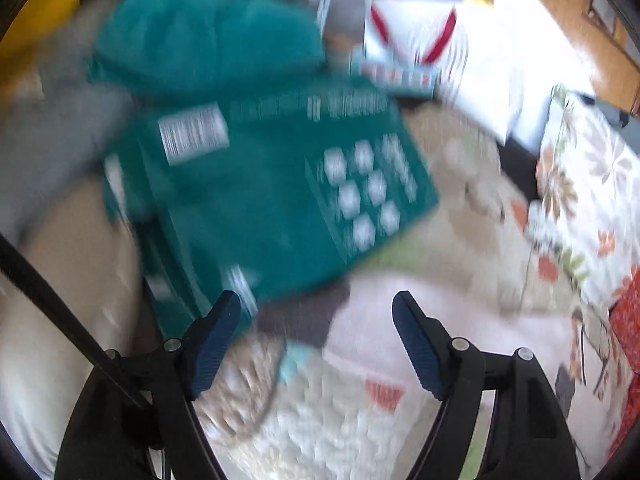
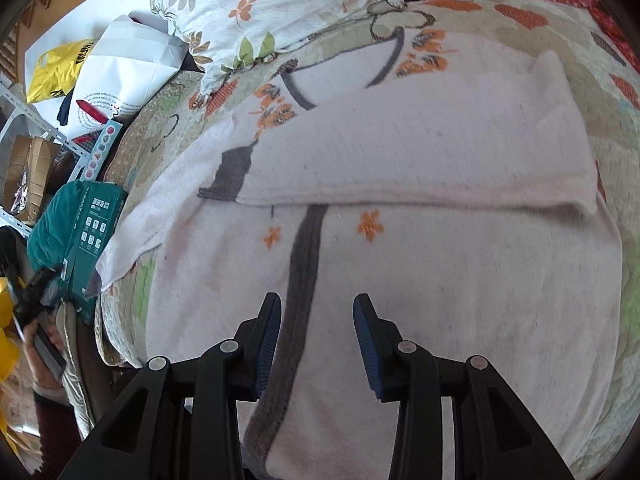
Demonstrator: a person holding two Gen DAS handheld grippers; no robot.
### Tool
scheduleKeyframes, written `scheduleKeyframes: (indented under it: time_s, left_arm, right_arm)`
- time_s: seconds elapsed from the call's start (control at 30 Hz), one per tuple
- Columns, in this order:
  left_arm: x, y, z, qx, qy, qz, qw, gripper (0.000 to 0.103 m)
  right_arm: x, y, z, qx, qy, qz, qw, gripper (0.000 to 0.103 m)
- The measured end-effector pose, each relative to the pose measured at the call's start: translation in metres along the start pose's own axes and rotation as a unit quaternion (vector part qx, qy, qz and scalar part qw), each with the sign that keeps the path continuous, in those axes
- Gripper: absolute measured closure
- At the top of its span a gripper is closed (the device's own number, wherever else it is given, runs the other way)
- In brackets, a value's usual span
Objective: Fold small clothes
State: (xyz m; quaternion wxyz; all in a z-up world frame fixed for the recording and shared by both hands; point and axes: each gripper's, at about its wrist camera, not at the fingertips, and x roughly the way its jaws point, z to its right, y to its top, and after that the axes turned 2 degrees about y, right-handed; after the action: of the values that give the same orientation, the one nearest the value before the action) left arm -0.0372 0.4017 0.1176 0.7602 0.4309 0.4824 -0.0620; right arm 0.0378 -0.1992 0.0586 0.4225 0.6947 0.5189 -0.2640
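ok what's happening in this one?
A person is folding a pale pink knit sweater with a grey stripe and orange flowers, spread on a quilted bedspread. One sleeve is already folded across. The right tongs hover open above it; the left tongs, open and empty, point toward a teal cardboard box at the bed's edge.

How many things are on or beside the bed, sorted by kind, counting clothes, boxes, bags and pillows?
Clothes: 1, the pale pink sweater, one sleeve folded across it.
Boxes: 1, the teal box.
Bags: 2, a yellow plastic bag and a white paper bag.
Pillows: 1, the floral pillow.
Total: 5.
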Motion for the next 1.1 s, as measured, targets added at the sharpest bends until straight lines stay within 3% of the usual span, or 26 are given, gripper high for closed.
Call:
scheduleKeyframes:
  time_s: [0.17,0.27,0.37,0.4,0.43,0.47,0.5,0.6,0.77,0.9,1.0,1.1]
  left_arm:
    - [0.051,-0.032,-0.017,-0.086,-0.043,-0.071,0.9929,0.026]
    - [0.056,-0.032,-0.015,-0.121,-0.028,-0.032,0.9917,0.021]
    - [0.06,-0.023,0.001,-0.11,-0.019,-0.027,0.9934,0.023]
    - [0.061,-0.021,0.007,-0.095,-0.022,-0.029,0.9949,0.045]
    - [0.065,-0.019,0.016,-0.072,-0.016,-0.044,0.9963,0.091]
    - [0.067,-0.018,0.021,-0.061,-0.016,-0.058,0.9964,0.101]
    - [0.065,-0.017,0.025,-0.058,-0.026,-0.063,0.996,0.099]
    - [0.036,-0.012,0.048,-0.033,-0.044,-0.025,0.9982,0.099]
    - [-0.021,-0.009,0.129,0.021,-0.131,0.005,0.9911,0.099]
    - [-0.061,-0.033,0.236,0.093,-0.222,-0.002,0.9705,0.099]
    - [-0.089,-0.071,0.325,0.158,-0.298,-0.029,0.9411,0.099]
    - [-0.113,-0.127,0.409,0.227,-0.371,-0.068,0.8981,0.099]
  right_arm:
    - [-0.002,-0.008,0.008,0.011,0.002,0.003,1.0,0.061]
    - [-0.008,-0.013,0.014,0.015,0.01,0.01,1.0,0.061]
    - [-0.012,-0.016,0.02,0.021,0.007,0.017,1.0,0.061]
    - [-0.013,-0.017,0.023,0.025,0.008,0.02,0.999,0.061]
    - [-0.015,-0.018,0.026,0.031,0.01,0.023,0.999,0.061]
    - [-0.016,-0.018,0.029,0.035,0.012,0.026,0.999,0.061]
    - [-0.019,-0.02,0.032,0.04,0.017,0.03,0.999,0.061]
    - [-0.025,-0.022,0.039,0.046,0.023,0.043,0.998,0.061]
    - [-0.038,-0.027,0.052,0.055,0.029,0.063,0.996,0.061]
    - [-0.049,-0.036,0.069,0.073,0.038,0.077,0.994,0.061]
    - [-0.062,-0.043,0.086,0.089,0.038,0.091,0.991,0.061]
    - [-0.075,-0.049,0.105,0.107,0.032,0.104,0.988,0.061]
